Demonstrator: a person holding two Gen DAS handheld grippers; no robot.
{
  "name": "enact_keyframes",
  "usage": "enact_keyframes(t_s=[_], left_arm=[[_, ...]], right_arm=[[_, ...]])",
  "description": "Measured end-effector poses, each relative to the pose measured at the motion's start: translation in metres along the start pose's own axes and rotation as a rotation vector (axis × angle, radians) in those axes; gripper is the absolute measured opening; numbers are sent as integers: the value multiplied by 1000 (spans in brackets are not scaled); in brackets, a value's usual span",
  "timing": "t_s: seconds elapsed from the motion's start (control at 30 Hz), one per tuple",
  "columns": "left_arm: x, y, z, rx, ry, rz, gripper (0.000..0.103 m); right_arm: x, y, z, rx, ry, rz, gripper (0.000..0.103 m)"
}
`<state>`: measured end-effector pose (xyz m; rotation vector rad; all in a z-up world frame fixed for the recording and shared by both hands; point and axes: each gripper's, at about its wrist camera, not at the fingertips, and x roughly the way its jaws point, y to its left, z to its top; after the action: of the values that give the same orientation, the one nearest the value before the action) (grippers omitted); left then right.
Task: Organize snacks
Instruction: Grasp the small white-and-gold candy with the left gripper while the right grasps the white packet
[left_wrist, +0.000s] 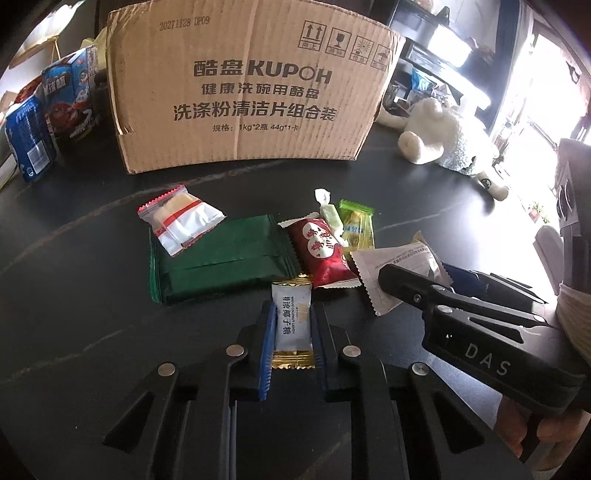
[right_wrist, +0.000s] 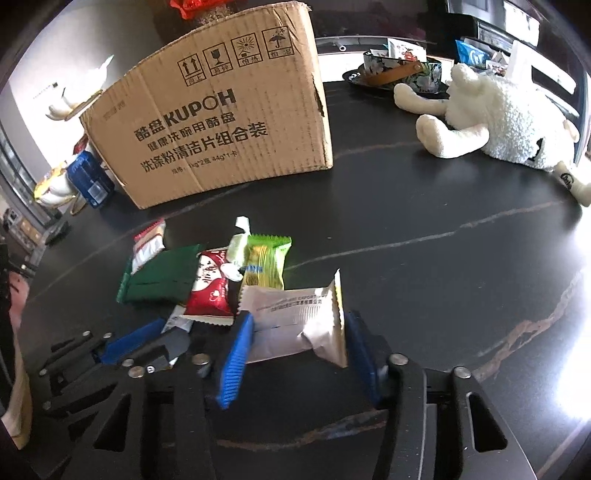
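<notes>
— Nearest to the camera, what does the left gripper (left_wrist: 293, 332) hold?

— Its ribbed blue pads press from both sides on a small flat candy packet (left_wrist: 292, 320), white in the middle with gold crimped ends. The packet lies at the near end of the snack pile on the dark desk (left_wrist: 92, 325).

— And the right gripper (right_wrist: 299, 345)?

— Its two blue pads stand on either side of a pale grey sachet (right_wrist: 295, 317) with zigzag edges. The left pad touches it; on the right side I cannot tell if it really pinches.

— What else is in the pile?

— A matte green packet (left_wrist: 218, 258), a glossy red packet (left_wrist: 325, 254), a light green wrapper (left_wrist: 356, 229), and a white packet with red stripes (left_wrist: 181, 221) resting on the green one. They overlap, so lower edges are hidden.

— Behind them?

— A corrugated cardboard box (left_wrist: 243, 92) with a torn corner, well apart from the pile. Its inside is not visible. Blue snack boxes (left_wrist: 55, 107) stand near the left edge, and a woolly white plush toy (right_wrist: 498, 114) lies toward the right edge. Bare desk is open between the pile and the toy.
</notes>
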<state>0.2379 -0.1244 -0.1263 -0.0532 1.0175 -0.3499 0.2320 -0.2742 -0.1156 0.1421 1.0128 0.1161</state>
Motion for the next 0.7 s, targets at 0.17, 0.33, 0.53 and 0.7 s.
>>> enact_keyframes(t_s=[0.17,0.33,0.53,0.7], left_arm=[[-4,-1,-1,0,-4,5,19],[-13,-2,-1,2,-20,17,19],[-22,1,-1,0,-43,36,19],[-33,0,1,1,-67,35,19]], right_arm=[[-1,-2,1,7,3,23,37],[-5,-1,0,8,-4,33,33],[-21,-1,1,-7,-51,3,32],[-36,3,1,-26,-95,0,32]])
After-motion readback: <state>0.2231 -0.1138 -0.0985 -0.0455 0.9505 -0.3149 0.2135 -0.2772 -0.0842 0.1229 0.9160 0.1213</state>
